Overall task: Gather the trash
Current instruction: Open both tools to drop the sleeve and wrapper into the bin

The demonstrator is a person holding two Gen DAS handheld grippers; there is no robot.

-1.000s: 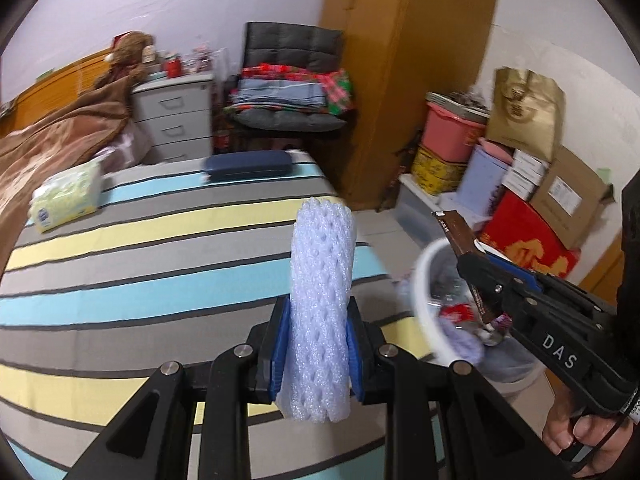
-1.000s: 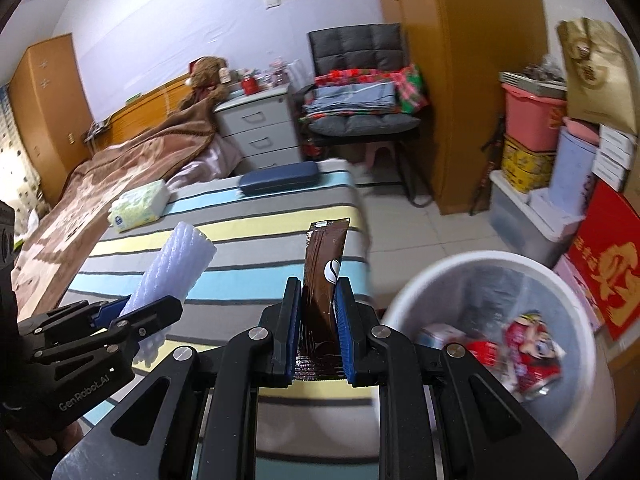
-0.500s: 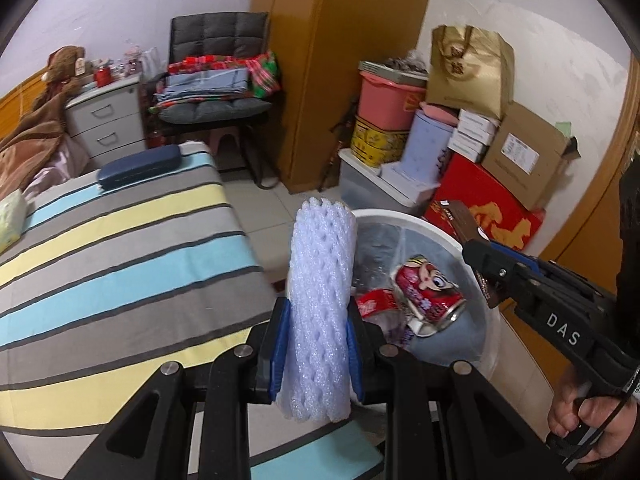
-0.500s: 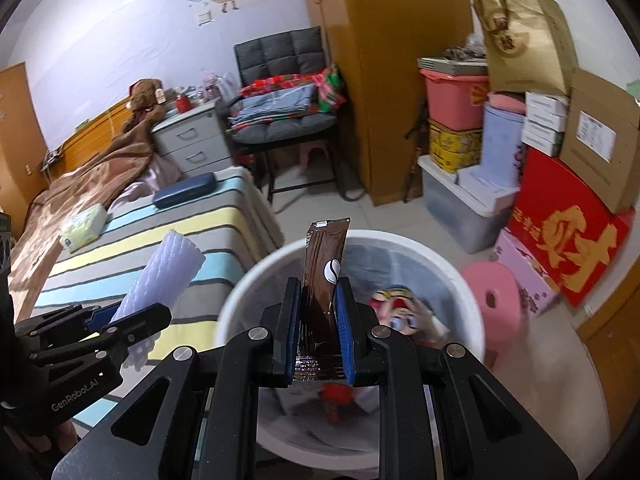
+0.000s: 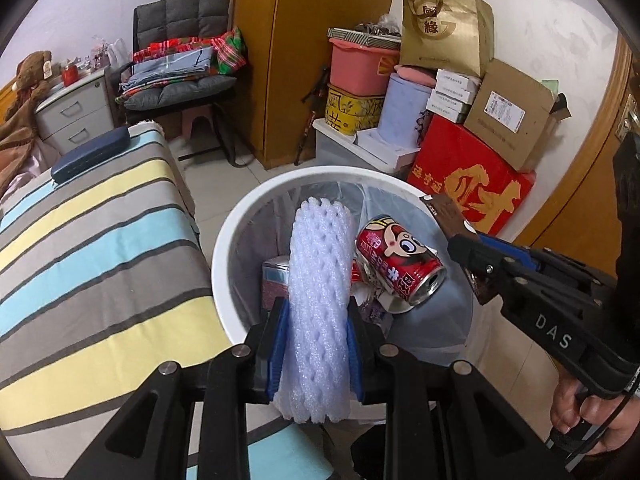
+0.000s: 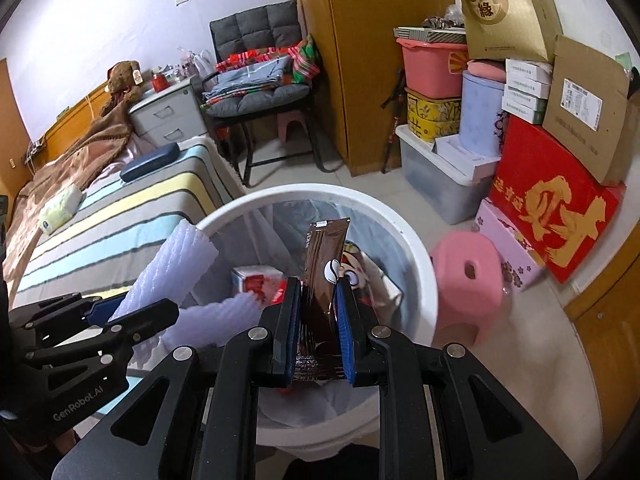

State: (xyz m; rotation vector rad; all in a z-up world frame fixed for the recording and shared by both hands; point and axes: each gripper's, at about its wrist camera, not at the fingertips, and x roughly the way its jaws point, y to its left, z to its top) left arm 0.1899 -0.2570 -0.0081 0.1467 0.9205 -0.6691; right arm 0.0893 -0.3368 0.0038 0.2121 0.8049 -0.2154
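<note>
The white foam fruit net (image 5: 318, 312) stands upright, clamped between the blue pads of the left tool (image 5: 316, 346), over the open mouth of the white trash bin (image 5: 224, 252). The brown coffee sachet (image 6: 322, 276) is pinched upright in the right tool (image 6: 318, 334), also above the bin's opening. In the left wrist view the right tool (image 5: 466, 258) reaches in from the right with the sachet's end over the bin's far rim, a hand (image 5: 580, 412) on its grip.

The bin is lined with a clear bag and holds a red drink can (image 5: 400, 264) lying on its side, a red and white carton (image 6: 256, 280) and other scraps. It stands on the tiled floor, just beside the striped bed (image 5: 100, 248). A pink stool (image 6: 470, 276) stands near the bin's other side, with a red gift box (image 6: 556, 204), storage boxes and a gold paper bag (image 6: 508, 12) stacked along the wall behind. A dark blue case (image 5: 90, 154) lies on the bed's far end.
</note>
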